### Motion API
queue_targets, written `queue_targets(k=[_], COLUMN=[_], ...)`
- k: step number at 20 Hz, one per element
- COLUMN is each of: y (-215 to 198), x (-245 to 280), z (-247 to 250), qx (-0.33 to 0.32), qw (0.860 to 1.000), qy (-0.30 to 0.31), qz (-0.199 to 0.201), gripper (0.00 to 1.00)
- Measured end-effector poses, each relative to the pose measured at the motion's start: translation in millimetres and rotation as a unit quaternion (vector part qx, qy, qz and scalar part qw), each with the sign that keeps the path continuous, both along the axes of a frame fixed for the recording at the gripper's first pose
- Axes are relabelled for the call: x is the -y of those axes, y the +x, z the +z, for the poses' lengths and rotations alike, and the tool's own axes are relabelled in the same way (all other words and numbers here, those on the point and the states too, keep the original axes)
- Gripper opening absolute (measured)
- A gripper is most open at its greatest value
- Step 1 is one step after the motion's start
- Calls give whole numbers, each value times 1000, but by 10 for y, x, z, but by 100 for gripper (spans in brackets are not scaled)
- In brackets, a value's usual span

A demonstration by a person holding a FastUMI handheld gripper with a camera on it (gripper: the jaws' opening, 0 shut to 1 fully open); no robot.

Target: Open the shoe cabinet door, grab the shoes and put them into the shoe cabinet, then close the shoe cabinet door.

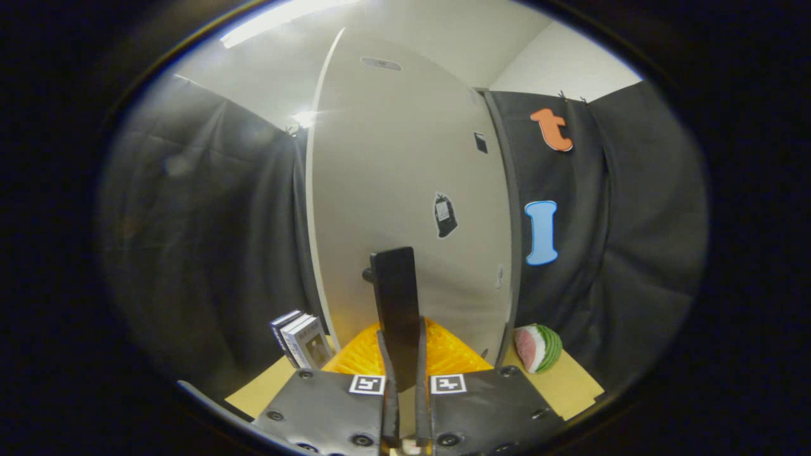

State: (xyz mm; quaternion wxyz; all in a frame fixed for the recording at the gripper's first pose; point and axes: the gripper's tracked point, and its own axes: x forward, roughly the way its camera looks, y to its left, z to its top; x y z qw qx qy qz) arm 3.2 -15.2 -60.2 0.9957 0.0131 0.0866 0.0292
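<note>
One door: shoe cabinet door point(405, 190), gripper point(403, 380) fingers closed on its dark handle point(396, 304)
Two books: books point(301, 339), near left
One slice: watermelon slice point(537, 347), right

light comes from a ceiling strip lamp point(285, 19), blown out to white. a small glare spot point(305, 118) sits beside the cabinet door point(405, 190), which is evenly lit. black cloth wall point(203, 240) dim, soft. strong fisheye bending; edges blurred.

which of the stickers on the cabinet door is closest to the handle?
The bag-shaped sticker, just up and right of the black handle that the gripper is shut on. The small dark sticker sits much higher on the door.
</note>
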Motion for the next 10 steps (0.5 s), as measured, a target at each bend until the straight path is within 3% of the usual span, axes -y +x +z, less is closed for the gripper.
queue_targets(k=[10], y=[-341], x=[795], z=[92], qx=[0], qw=[999], qy=[-20], qz=[-37], gripper=[10])
